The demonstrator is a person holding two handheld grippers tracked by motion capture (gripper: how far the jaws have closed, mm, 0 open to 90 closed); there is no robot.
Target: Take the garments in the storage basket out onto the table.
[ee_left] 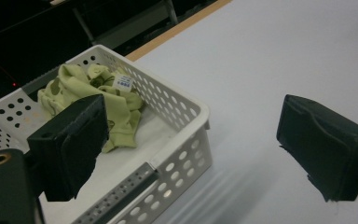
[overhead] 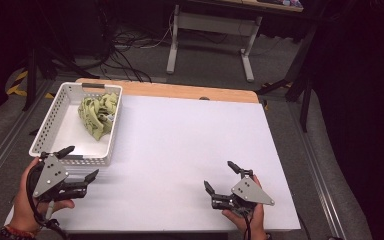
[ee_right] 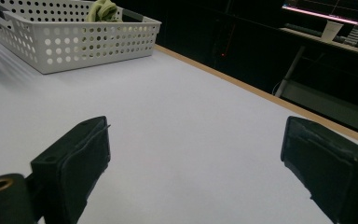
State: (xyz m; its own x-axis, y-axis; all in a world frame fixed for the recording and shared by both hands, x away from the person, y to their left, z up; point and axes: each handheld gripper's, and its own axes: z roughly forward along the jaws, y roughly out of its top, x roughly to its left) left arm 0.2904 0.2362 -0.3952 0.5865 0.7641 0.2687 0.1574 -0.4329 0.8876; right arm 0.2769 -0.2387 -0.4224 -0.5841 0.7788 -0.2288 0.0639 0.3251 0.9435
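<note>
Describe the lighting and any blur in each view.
High view: the white table is evenly lit while the surroundings fall dark. Left gripper view: the jaws are soft and close, with streaky smear on the tabletop beside the basket. Right gripper view: bright table, near-black background, jaws blurred in the foreground.

Dark room, grey floor (overhead: 215, 65), tangled cables (overhead: 125, 42), white-legged desk (overhead: 210, 22).

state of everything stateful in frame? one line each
left gripper: open, holding nothing, by the basket's near end.
right gripper: open, holding nothing, above bare table.
white basket: upright on the table, holds only the cloth.
green cloth: crumpled in the basket's far end, white tag showing.
</note>
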